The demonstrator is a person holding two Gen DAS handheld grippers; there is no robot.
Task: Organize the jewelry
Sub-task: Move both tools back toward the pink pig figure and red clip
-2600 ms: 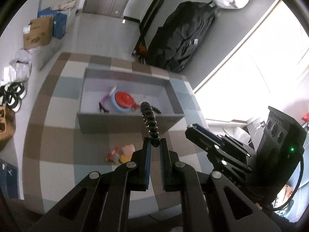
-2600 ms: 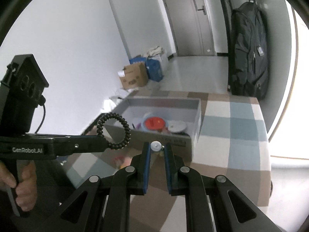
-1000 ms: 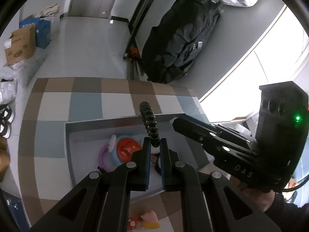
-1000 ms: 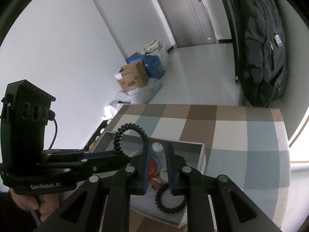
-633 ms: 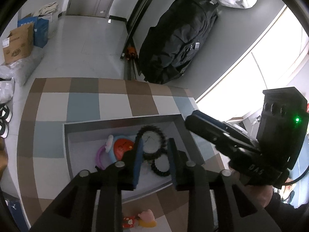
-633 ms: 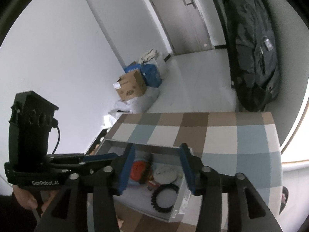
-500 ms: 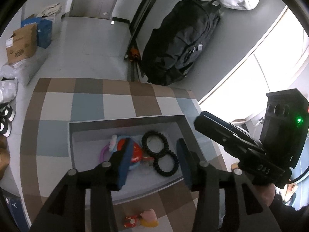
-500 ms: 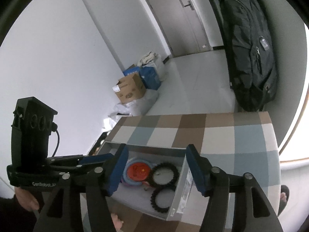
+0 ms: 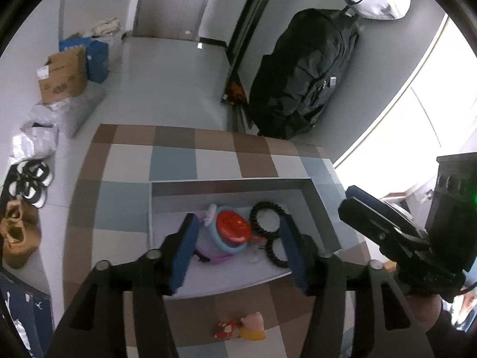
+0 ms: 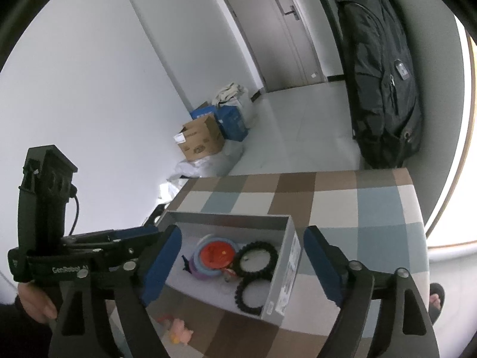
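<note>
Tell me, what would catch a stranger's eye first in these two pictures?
Probably the shallow grey box on the checked tablecloth, holding a bright red disc and two black coiled bands lying side by side. Both blue-padded grippers, left and right, hang open and empty above it, their jaws having just been opening. Behind the table, a big black backpack hangs against the wall.

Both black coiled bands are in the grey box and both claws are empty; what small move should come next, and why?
Probably lower the left claw toward the small toy figure on the checkered cloth. It lies outside the grey box; both claws have just been opening, with nothing between them.
</note>
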